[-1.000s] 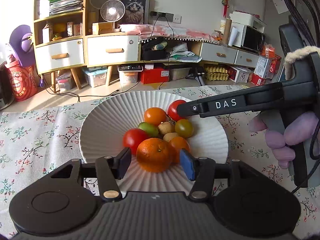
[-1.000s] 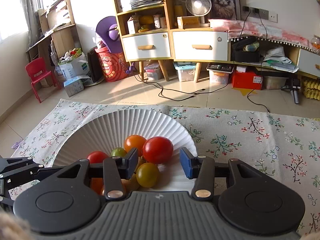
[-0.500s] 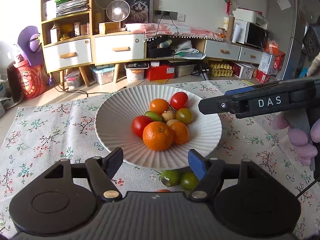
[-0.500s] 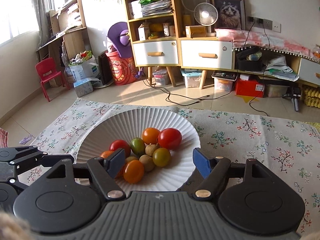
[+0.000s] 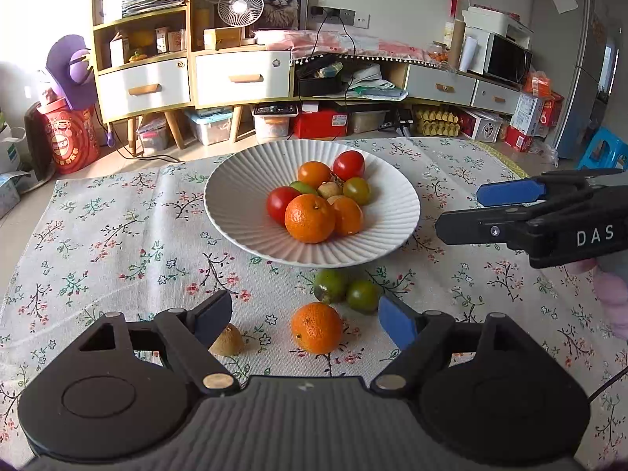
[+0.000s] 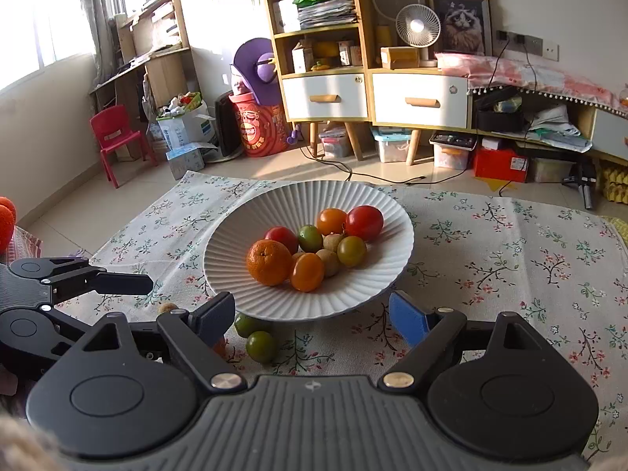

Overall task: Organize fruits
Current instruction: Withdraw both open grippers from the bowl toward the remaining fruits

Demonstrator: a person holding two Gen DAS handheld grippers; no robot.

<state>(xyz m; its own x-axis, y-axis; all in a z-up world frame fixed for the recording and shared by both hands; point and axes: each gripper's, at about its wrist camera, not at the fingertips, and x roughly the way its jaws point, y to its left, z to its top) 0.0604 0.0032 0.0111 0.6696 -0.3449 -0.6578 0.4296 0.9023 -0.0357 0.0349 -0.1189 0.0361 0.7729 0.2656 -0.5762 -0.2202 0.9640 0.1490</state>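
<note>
Left wrist view: plate (image 5: 235, 212) on floral table, piled with fruit; outside near rim, mandarin (image 5: 316, 327), two green fruits (image 5: 345, 290), brown fruit (image 5: 227, 340). Judged mostly done. Left gripper (image 5: 304, 316) empty, fingers opening, mandarin just beyond them.

Right wrist view: right gripper (image 6: 310, 314) empty, fingers opening wide; green fruits (image 6: 255, 335) between them, nearer the left finger.

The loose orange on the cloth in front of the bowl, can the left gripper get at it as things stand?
Probably yes. The orange lies on the tablecloth just ahead of the left gripper, whose opening jaws are empty; nothing lies between. Two green fruits sit just behind it, apart from the fingers.
</note>
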